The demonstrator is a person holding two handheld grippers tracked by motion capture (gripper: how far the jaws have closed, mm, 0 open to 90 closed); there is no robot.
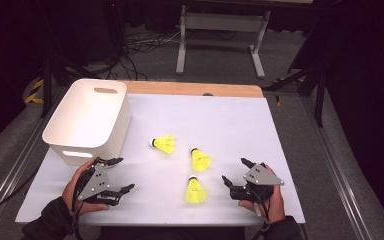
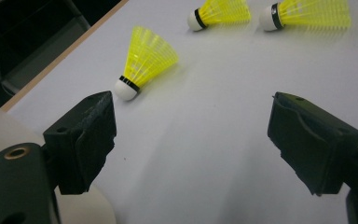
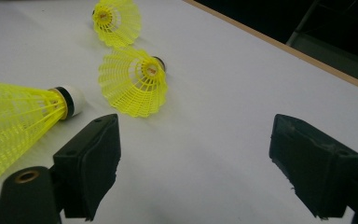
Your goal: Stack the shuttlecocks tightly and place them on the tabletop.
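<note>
Three yellow shuttlecocks lie on the white worktop (image 1: 230,120) in the middle of the high view, and a white bin (image 1: 87,120) stands at the upper left of that frame. The work in hand is judged to be the collection of the shuttlecocks into the bin.

The left tongs (image 1: 119,175) are seen at the lower left of the high view, set wide with nothing between the jaws; in the left gripper view both black jaws stand far apart over bare worktop. The right tongs (image 1: 236,172) are seen at the lower right, likewise wide and empty.

The upper shuttlecock (image 1: 164,144) lies nearest the bin, cork toward the left of the frame. The middle shuttlecock (image 1: 200,160) lies to its lower right, cork toward the top. The lower shuttlecock (image 1: 195,190) lies between the two tongs, cork toward the top. All three are apart from one another.

In the left gripper view the upper shuttlecock (image 2: 145,63) is seen at the upper left, ahead of the left-hand jaw and off the centre line.

Recommended procedure:
1. The left tongs should be turned until the upper shuttlecock is centred between the jaws.
2. The jaws should be kept wide until both pads straddle the piece.
3. The grip is best taken near the cork; the mesh skirt is judged likely to flex and slip.
4. Closure should be gentle, as the light piece may roll away when nudged.
</note>
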